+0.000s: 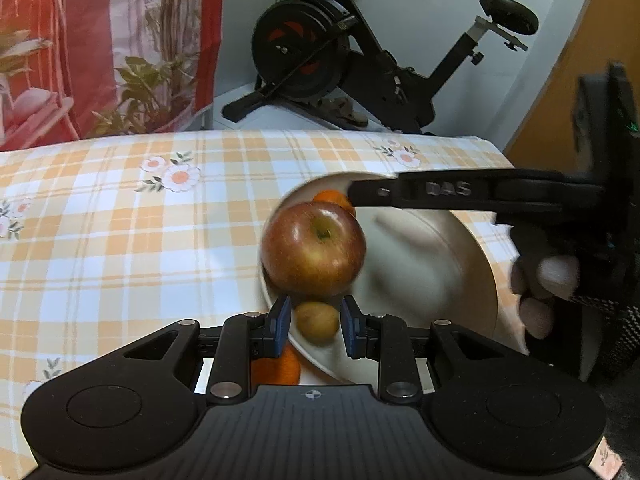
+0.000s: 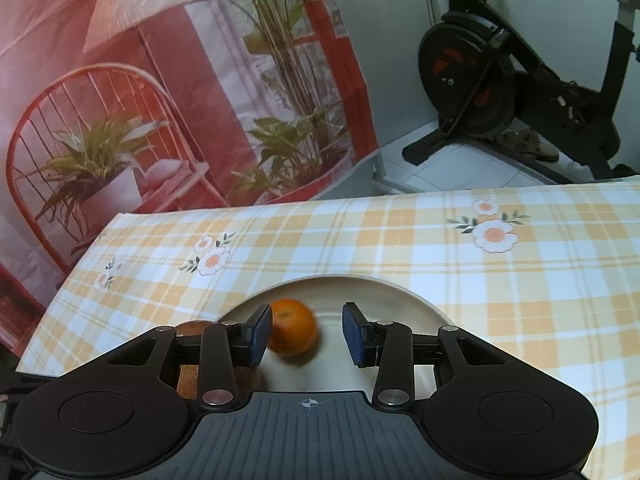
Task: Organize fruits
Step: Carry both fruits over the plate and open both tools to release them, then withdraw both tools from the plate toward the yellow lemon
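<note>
A cream plate [image 1: 440, 280] [image 2: 384, 300] lies on the checked tablecloth. In it sits a red apple [image 1: 314, 248] [image 2: 191, 327], with an orange [image 1: 334, 199] [image 2: 294, 332] just behind it. In the left wrist view my left gripper [image 1: 316, 322] hangs over the plate's near rim, its blue pads close against a small brown kiwi [image 1: 317, 320]. A second orange [image 1: 278, 368] shows under its left finger, mostly hidden. My right gripper [image 2: 307, 334] [image 1: 352, 196] reaches over the plate from the right. Its jaws stand apart; the blurred orange lies by the left pad, clear of the right one.
The tablecloth [image 1: 120, 240] [image 2: 520, 280] stretches left and far of the plate. Beyond the table's far edge stand an exercise bike [image 1: 340, 60] [image 2: 500, 92] and a printed red backdrop [image 1: 100, 40] [image 2: 160, 80]. A person's fingers [image 1: 544, 280] hold the right gripper.
</note>
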{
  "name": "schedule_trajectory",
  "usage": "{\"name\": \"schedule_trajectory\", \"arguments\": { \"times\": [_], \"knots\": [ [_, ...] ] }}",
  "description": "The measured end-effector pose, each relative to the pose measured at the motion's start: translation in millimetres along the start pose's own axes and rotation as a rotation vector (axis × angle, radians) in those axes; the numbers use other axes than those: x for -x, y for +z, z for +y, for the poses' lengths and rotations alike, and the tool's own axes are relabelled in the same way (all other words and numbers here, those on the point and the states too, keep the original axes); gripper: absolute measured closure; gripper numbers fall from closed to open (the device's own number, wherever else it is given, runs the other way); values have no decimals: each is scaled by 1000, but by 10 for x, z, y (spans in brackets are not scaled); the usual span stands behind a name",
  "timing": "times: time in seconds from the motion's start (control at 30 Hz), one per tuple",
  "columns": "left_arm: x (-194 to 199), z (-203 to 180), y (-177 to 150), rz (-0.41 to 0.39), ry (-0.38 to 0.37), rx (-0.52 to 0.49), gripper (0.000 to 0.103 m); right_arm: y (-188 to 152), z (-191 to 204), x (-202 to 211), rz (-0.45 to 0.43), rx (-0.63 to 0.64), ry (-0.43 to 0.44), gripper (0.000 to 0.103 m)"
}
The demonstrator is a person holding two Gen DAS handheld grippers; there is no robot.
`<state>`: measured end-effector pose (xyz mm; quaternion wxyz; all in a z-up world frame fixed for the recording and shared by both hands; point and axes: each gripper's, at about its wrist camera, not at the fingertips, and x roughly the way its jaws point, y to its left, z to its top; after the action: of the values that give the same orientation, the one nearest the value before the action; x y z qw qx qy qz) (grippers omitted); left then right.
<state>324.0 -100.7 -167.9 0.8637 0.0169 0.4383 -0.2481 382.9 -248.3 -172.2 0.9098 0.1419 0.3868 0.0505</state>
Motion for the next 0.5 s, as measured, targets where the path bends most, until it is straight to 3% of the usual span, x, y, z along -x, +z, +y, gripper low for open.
{"name": "schedule_trajectory", "arguments": {
  "times": [0.5],
  "knots": [
    [641,169,-125,-89,50,51,74,-434,91,863,-73,5,-17,66]
  ]
}}
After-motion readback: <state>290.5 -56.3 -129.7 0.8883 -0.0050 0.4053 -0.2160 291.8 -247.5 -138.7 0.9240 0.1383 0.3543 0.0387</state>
